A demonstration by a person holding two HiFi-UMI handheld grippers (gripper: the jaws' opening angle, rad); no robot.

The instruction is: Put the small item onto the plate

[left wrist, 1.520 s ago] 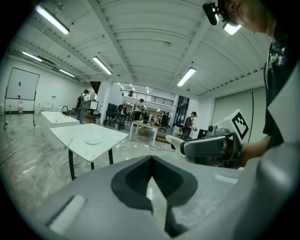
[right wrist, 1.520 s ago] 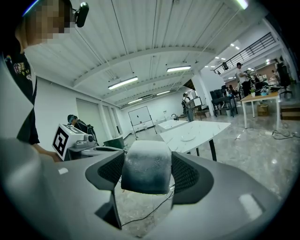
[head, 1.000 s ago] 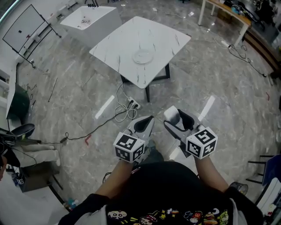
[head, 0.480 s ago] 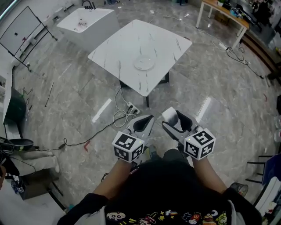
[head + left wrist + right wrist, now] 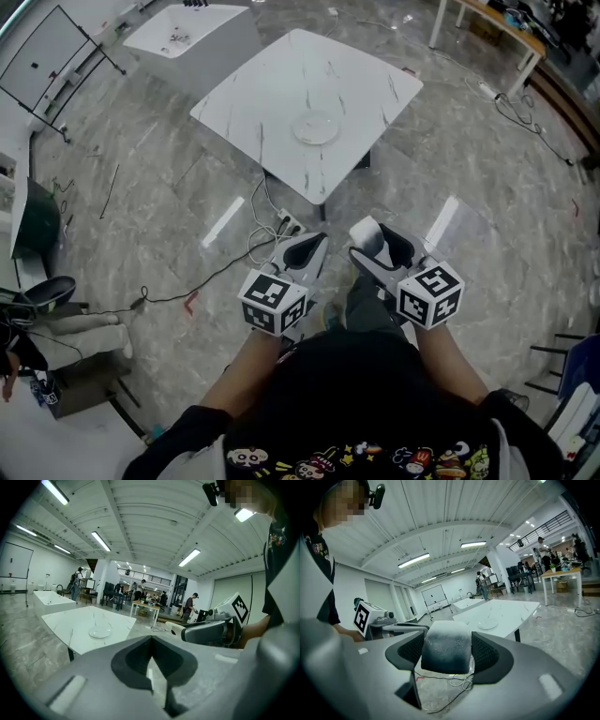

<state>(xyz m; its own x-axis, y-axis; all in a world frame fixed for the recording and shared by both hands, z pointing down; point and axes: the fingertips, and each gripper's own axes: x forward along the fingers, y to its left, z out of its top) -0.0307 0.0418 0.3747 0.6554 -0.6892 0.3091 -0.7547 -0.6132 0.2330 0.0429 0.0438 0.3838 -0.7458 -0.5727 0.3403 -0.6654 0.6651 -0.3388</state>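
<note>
A clear round plate (image 5: 314, 127) (image 5: 100, 631) (image 5: 488, 624) lies near the middle of a white marble table (image 5: 272, 70). My right gripper (image 5: 375, 246) (image 5: 446, 651) is shut on a small white-and-grey block (image 5: 446, 648) (image 5: 367, 238), held in the air over the floor, well short of the table. Beside it, my left gripper (image 5: 311, 248) (image 5: 151, 660) is shut and holds nothing. In the left gripper view, the right gripper (image 5: 206, 630) shows at the right.
A power strip with tangled cables (image 5: 274, 230) lies on the floor before the table. A white sink unit (image 5: 183, 33) stands behind the table at the left. A wooden table (image 5: 492, 23) is at the far right. Several people stand in the background.
The table and plate have come slightly nearer and shifted right in the head view. Both grippers keep their hold and position before the body.
</note>
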